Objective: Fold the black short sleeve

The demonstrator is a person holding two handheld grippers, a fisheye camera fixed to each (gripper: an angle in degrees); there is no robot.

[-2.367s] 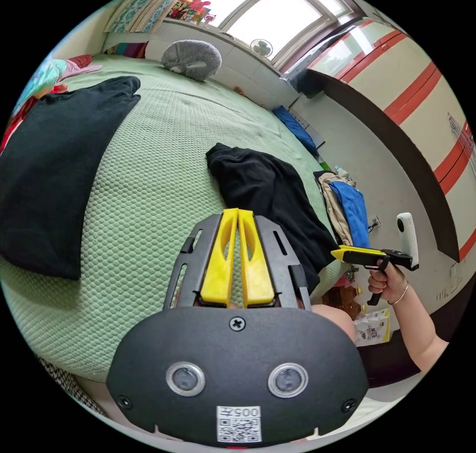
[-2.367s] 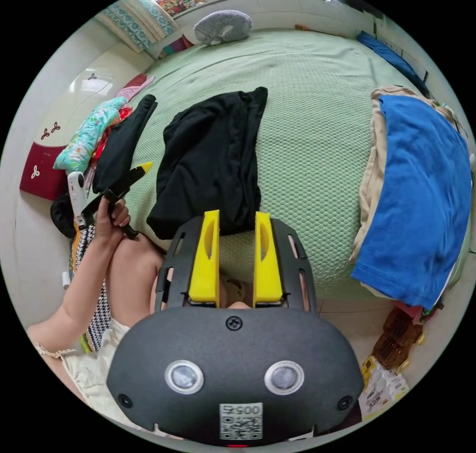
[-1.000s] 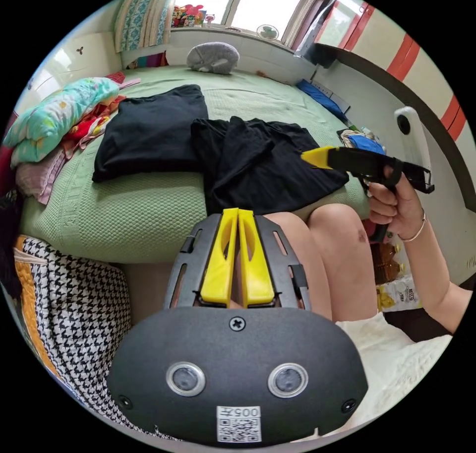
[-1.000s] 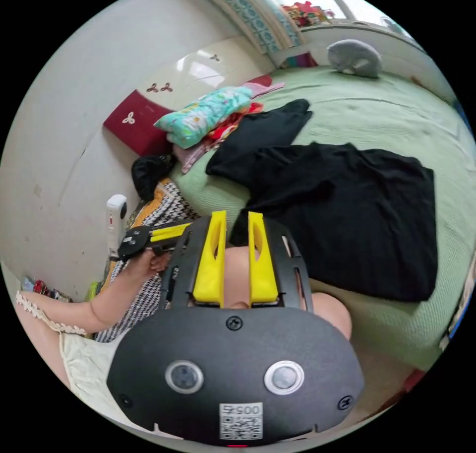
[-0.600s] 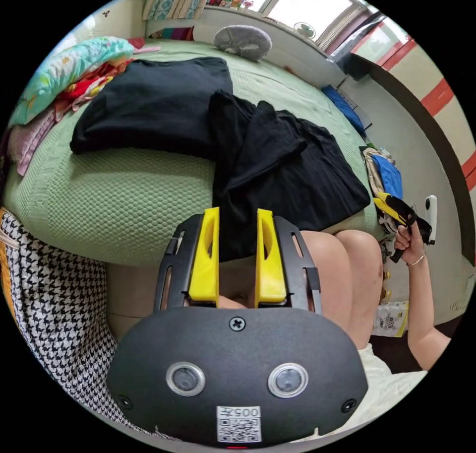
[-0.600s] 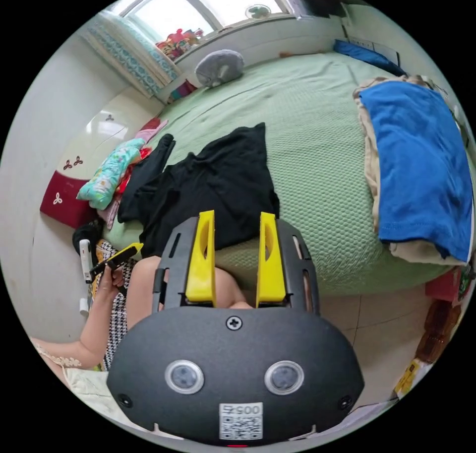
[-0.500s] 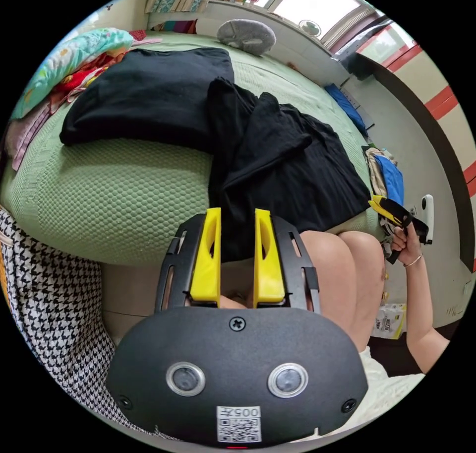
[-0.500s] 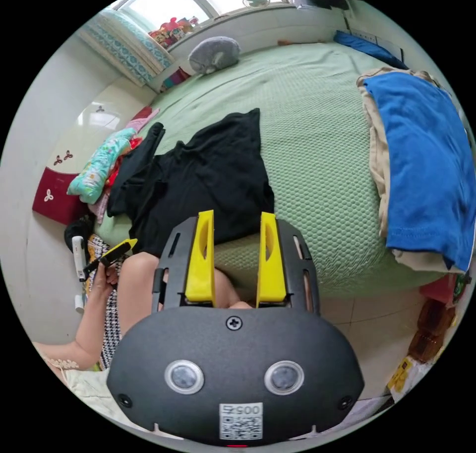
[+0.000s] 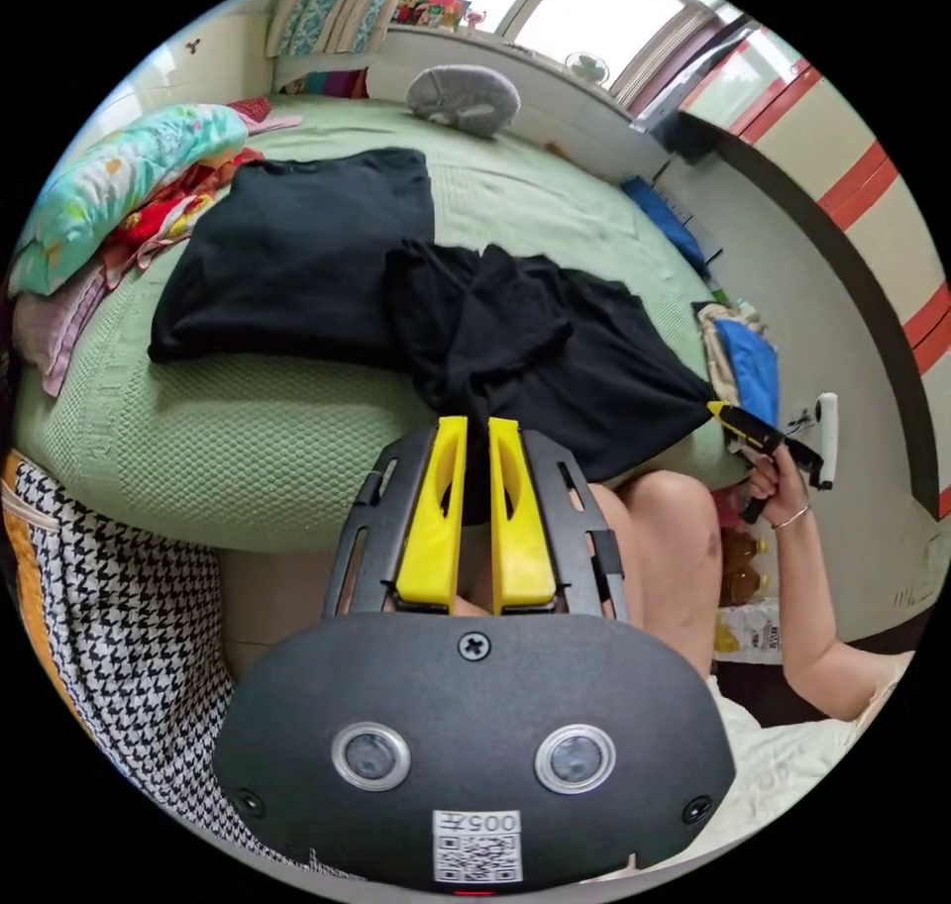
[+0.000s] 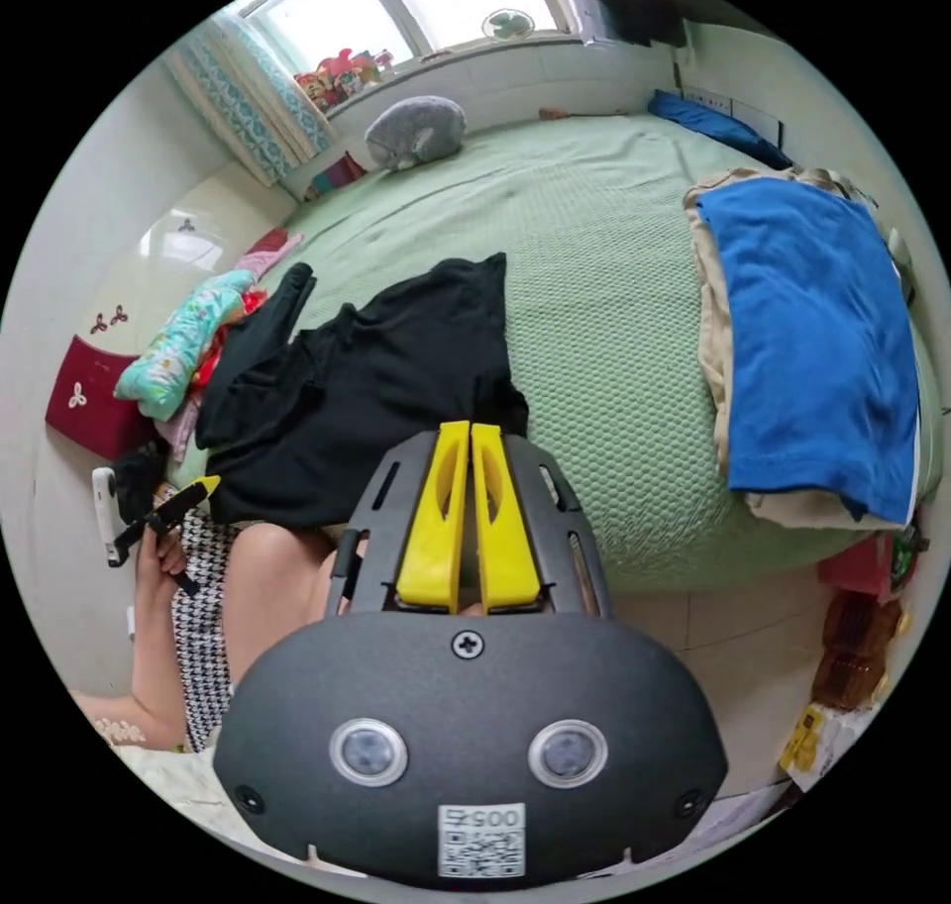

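The black short-sleeve shirt (image 9: 555,350) lies rumpled on the green bed (image 9: 277,439), its near hem hanging over the bed's edge. In the left gripper view my left gripper (image 9: 473,424) is shut on that hanging hem, with dark cloth between the yellow jaws. My right gripper (image 10: 470,431) is shut on the shirt (image 10: 396,369) at its other near corner. The right gripper (image 9: 721,411), held in a hand, meets the shirt's far corner in the left gripper view. In the right gripper view the left gripper (image 10: 206,486) sits at the opposite corner.
A second black garment (image 9: 287,251) lies flat beside the shirt. A blue and beige stack (image 10: 812,350) sits at the bed's (image 10: 614,280) side. A grey cushion (image 9: 464,97) lies by the window, bright clothes (image 9: 109,181) are piled nearby, and the person's knees (image 9: 664,538) press against the bed.
Both grippers were open around the shirt's near edge half a second ago and have closed on it. The shirt has been drawn nearer the bed's edge since 2.4 s ago.
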